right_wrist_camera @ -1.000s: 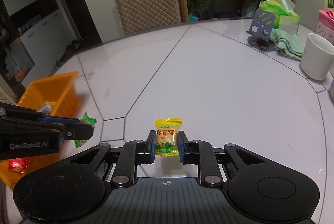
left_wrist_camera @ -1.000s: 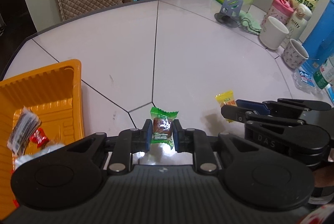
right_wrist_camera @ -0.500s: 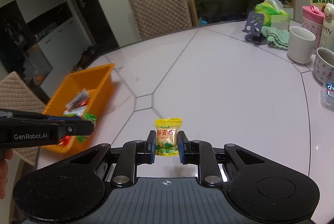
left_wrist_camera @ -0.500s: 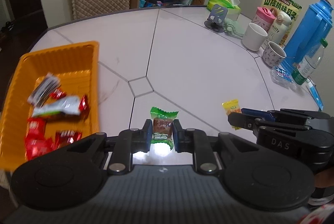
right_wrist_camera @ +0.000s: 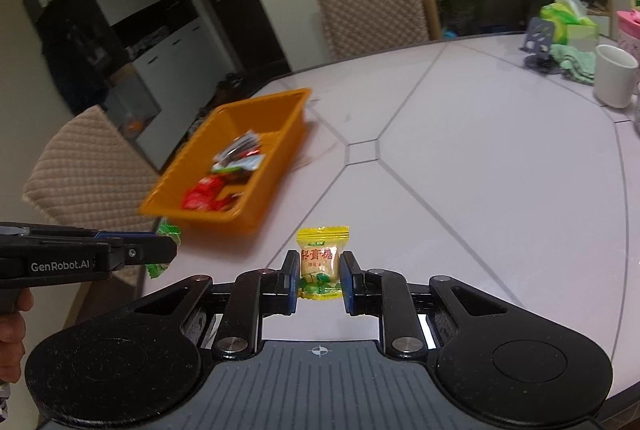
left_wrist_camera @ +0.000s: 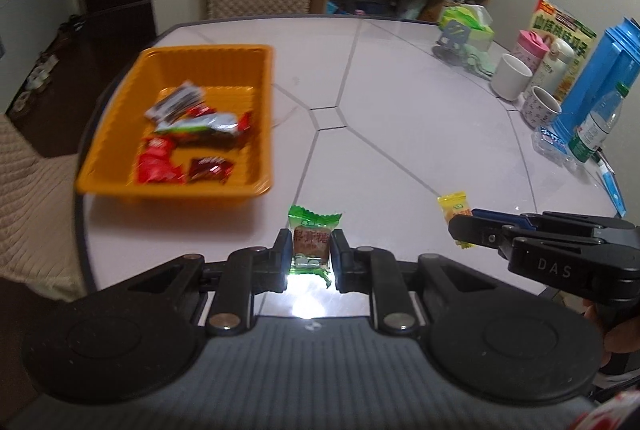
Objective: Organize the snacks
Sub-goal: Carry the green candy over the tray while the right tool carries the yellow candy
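Note:
My left gripper is shut on a green-wrapped candy, held above the table's near edge. My right gripper is shut on a yellow-wrapped candy, also held in the air. An orange tray stands on the left of the table and holds several red, silver and dark snack packets. The tray also shows in the right wrist view, ahead and to the left. The right gripper with its yellow candy shows at the right of the left wrist view. The left gripper with the green candy shows at the left of the right wrist view.
A white mug, a patterned mug, a pink cup, a blue flask, a water bottle, a snack box and a tissue pack line the table's right side. Padded chairs stand around it.
Both grippers have risen and pulled back with their candies still held. The orange tray has come fully into view, ahead and to the left.

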`<control>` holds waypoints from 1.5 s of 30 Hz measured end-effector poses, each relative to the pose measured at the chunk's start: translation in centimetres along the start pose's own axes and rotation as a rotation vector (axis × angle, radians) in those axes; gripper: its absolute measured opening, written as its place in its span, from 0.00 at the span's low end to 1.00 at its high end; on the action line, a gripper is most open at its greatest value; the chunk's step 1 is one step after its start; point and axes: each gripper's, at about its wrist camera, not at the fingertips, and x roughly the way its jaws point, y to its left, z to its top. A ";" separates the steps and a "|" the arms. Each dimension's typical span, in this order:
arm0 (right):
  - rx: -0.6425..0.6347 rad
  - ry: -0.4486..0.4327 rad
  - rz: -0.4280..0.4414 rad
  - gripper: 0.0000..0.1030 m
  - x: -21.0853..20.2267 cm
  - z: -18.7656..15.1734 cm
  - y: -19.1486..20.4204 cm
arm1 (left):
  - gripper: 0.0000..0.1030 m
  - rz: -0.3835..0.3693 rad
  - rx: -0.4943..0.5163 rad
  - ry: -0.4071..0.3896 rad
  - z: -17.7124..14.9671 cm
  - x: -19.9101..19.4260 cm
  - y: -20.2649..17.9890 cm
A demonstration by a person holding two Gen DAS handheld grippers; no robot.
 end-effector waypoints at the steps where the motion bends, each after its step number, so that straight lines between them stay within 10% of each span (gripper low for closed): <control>1: -0.001 0.003 0.009 0.21 0.0 -0.2 0.3 | 0.18 0.007 -0.008 -0.001 -0.4 -0.5 0.4; 16: -0.010 0.004 0.088 0.21 2.9 0.1 6.5 | 0.18 0.030 -0.063 -0.038 -1.3 -3.5 7.5; 45: 0.089 -0.008 -0.193 0.21 16.9 5.6 14.4 | 0.18 -0.188 0.102 0.011 8.4 5.0 20.8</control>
